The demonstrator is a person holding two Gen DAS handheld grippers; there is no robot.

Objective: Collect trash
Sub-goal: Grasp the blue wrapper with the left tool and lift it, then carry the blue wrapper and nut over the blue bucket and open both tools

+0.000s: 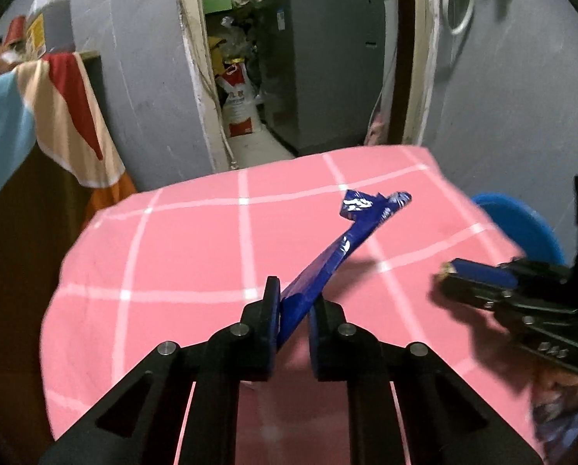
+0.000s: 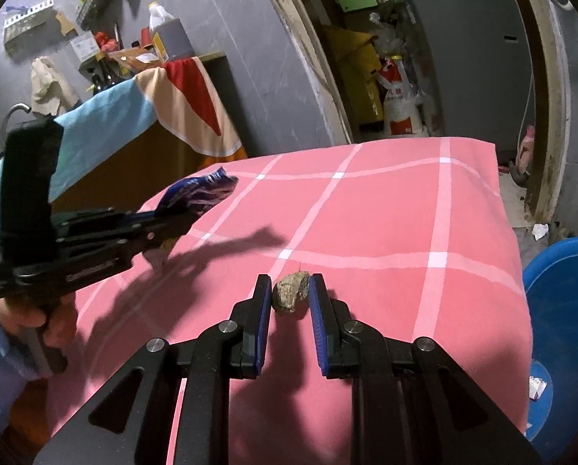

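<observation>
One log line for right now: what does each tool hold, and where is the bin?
left tool: shut on blue wrapper | right tool: shut on brown lump | blue tub: beside pink cloth

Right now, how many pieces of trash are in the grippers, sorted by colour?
Blue: 1, the blue wrapper pinched in the left gripper, lifted off the pink cloth.
Brown: 1, the brown crumpled scrap clamped in the right gripper.
Total: 2 pieces held, and no loose trash shows on the cloth.
</observation>
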